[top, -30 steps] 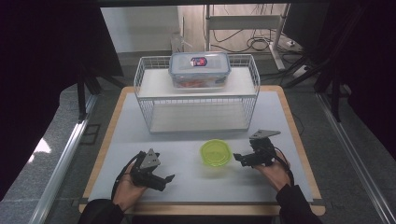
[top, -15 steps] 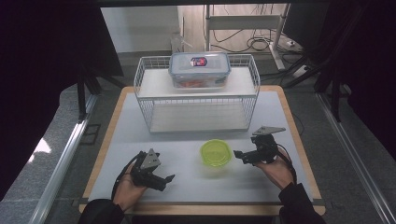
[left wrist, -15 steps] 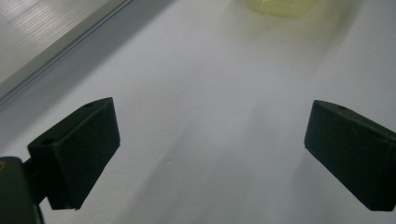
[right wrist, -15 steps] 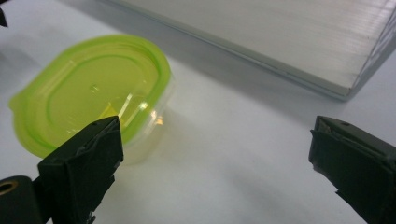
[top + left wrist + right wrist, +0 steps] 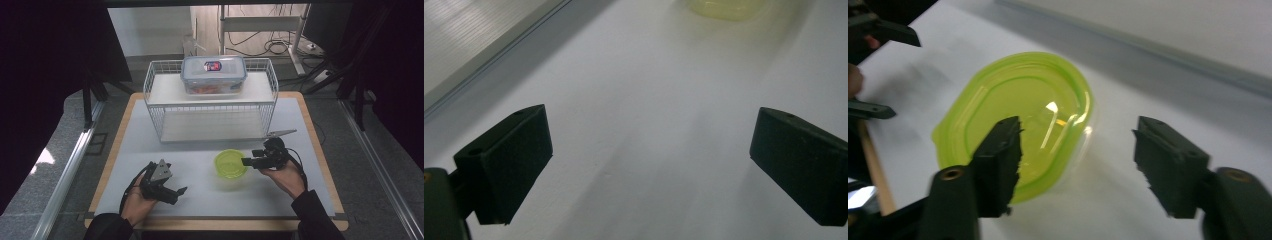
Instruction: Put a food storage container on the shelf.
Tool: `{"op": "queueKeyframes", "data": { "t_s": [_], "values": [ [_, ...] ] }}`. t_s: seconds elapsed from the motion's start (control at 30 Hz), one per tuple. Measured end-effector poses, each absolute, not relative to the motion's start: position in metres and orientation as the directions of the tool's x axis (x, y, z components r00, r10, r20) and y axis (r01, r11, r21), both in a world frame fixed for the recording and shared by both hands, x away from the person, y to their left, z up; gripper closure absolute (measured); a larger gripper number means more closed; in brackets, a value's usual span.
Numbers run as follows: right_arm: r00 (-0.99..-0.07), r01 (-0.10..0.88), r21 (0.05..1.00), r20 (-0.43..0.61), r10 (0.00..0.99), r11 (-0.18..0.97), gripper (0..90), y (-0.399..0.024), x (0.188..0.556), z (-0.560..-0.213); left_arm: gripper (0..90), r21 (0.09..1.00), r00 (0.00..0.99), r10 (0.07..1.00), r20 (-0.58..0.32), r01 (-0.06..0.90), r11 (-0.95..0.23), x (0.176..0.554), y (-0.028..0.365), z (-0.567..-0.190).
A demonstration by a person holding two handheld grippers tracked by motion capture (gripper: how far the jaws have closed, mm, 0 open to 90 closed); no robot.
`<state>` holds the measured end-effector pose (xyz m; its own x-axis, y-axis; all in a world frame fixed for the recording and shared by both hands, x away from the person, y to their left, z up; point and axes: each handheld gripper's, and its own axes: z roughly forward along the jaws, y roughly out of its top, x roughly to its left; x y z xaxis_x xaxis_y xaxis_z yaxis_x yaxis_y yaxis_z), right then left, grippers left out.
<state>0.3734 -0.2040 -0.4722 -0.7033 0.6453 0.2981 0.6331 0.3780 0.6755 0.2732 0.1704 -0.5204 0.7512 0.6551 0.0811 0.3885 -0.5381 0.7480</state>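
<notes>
a: high view first. where's the green bowl (image 5: pixel 231 163)?
b: on the table (image 5: pixel 200 200), in front of the wire rack (image 5: pixel 210 107), a little right of middle. the right claw (image 5: pixel 248 161) sits at the bowl's 3 o'clock, tips aimed toward 9, just at its rim. the left claw (image 5: pixel 179 190) is off at the bowl's 8 o'clock, well apart, so the right hand (image 5: pixel 282 175) is the nearer one by far.
a: and the box (image 5: pixel 214 74)?
b: on top of the rack, at the bowl's 12, untouched.
a: left claw view?
b: its jaws stand wide apart with bare table between them. the bowl (image 5: pixel 726 7) shows at 12 to 1 o'clock, far ahead.
a: right claw view?
b: the bowl (image 5: pixel 1013 130) lies at 10 o'clock from the claw (image 5: pixel 1078 145). the left-hand pad overlaps the near rim, the other pad is out over bare table. the jaws have just been narrowing, but they're part open with a gap, and i can't see them pinching the rim yet.
a: long axis?
b: the bowl looks round to slightly oval, so i'd judge it matters little. the rim needs to sit between the pads.
</notes>
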Motion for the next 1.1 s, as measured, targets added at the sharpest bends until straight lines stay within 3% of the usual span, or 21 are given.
{"op": "queueKeyframes", "data": {
  "t_s": [0.07, 0.3, 0.43, 0.7, 0.8, 1.1],
  "values": [
    [-0.685, 0.676, 0.641, 0.365, 0.631, 0.363, 44.1, -0.199, 0.38, -0.478, 3.3, 0.747, 0.752, 0.654, 0.081, 0.388, -0.539, 0.273, 0.17, -0.521],
    [-0.667, 0.71, 0.612, 0.426, 0.611, 0.348, 57.7, -0.197, 0.388, -0.484, 3.3, 0.746, 0.754, 0.651, 0.084, 0.386, -0.543, 0.273, 0.17, -0.521],
    [-0.642, 0.735, 0.598, 0.463, 0.611, 0.32, 72.2, -0.201, 0.391, -0.484, 3.3, 0.748, 0.755, 0.651, 0.086, 0.383, -0.543, 0.272, 0.169, -0.521],
    [-0.639, 0.738, 0.583, 0.446, 0.626, 0.338, 72.9, -0.195, 0.394, -0.484, 3.3, 0.746, 0.757, 0.647, 0.087, 0.381, -0.547, 0.272, 0.169, -0.521],
    [-0.619, 0.768, 0.553, 0.513, 0.595, 0.323, 79.9, -0.193, 0.399, -0.486, 3.3, 0.746, 0.758, 0.646, 0.09, 0.379, -0.548, 0.272, 0.168, -0.521],
    [-0.614, 0.774, 0.553, 0.539, 0.577, 0.307, 81.0, -0.19, 0.397, -0.483, 3.4, 0.749, 0.758, 0.646, 0.091, 0.376, -0.546, 0.272, 0.169, -0.52]
  ]
}}
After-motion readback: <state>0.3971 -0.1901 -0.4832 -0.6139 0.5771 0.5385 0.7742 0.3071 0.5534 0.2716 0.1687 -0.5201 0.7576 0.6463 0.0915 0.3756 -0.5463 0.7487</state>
